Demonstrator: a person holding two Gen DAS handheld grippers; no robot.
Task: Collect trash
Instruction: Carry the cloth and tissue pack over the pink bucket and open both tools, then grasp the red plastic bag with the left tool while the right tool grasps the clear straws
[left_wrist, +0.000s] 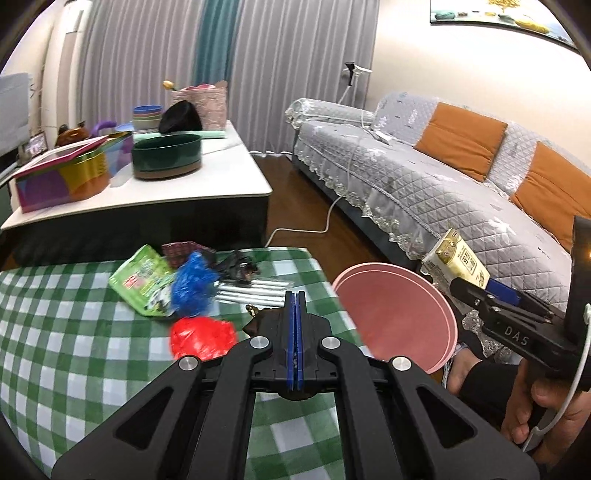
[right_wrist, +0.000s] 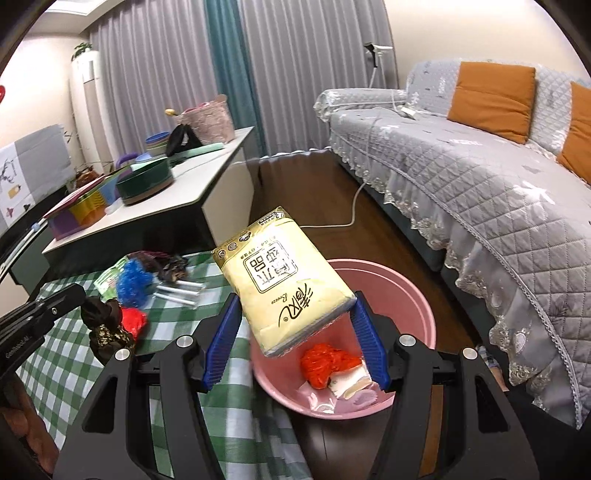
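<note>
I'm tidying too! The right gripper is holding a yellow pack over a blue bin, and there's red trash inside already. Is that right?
Almost. The bin is pink, not blue, as the right wrist view shows. The right gripper does hold the yellow pack over it, with red trash inside.

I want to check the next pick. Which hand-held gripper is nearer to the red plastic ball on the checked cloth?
Left. The left hand-held gripper hangs just beside the red plastic ball; the right hand-held gripper is over the pink bin.
</note>
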